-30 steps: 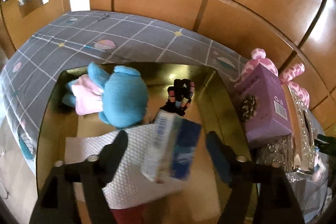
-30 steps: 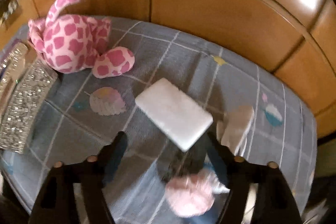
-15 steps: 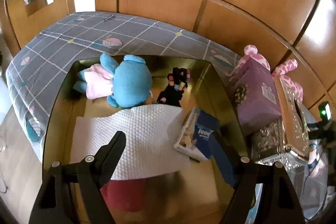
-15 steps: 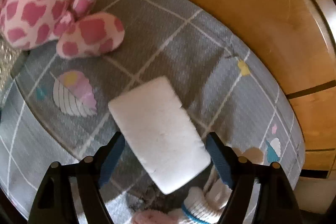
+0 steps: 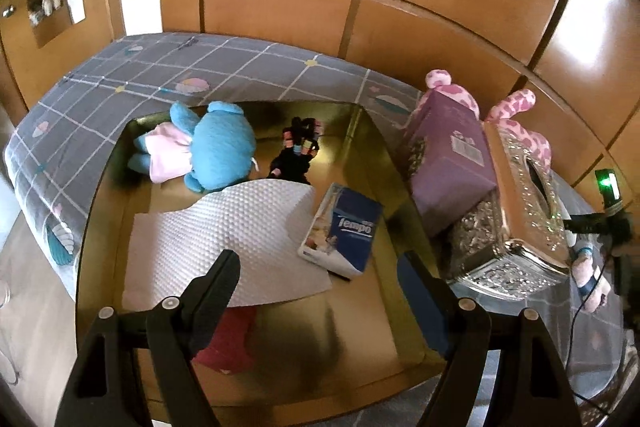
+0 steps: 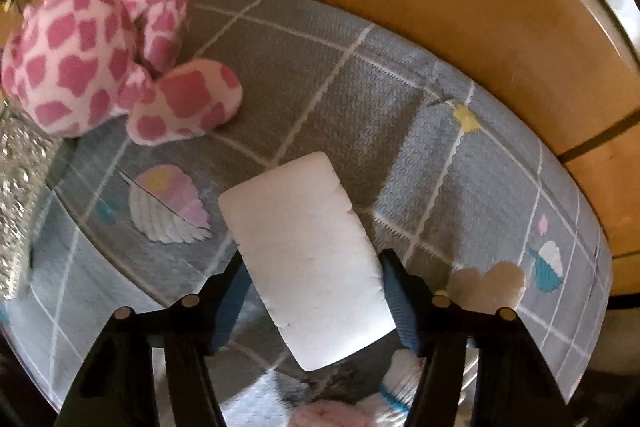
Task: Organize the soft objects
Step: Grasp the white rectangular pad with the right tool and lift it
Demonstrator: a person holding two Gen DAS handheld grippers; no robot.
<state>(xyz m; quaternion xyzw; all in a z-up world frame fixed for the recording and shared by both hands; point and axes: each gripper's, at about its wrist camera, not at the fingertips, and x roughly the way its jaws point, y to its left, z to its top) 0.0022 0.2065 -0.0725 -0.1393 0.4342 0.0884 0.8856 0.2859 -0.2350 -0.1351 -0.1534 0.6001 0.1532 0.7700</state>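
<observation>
On the checked bed cover (image 6: 360, 99), the right claw (image 6: 312, 279), jaws just closing, straddles a white sponge block (image 6: 308, 259) across its long sides; light and squashy, it likely needs only gentle pressure. The left claw (image 5: 320, 275) hangs wide, empty.

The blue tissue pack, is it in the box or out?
In. The tissue pack leans against the box's inner wall, beside the white towel.

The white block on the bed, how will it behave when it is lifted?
The white block looks like foam, so probably light and squashy. Its flat slab shape should not roll. Its dented edges suggest that hard squeezing may mark it.
</observation>
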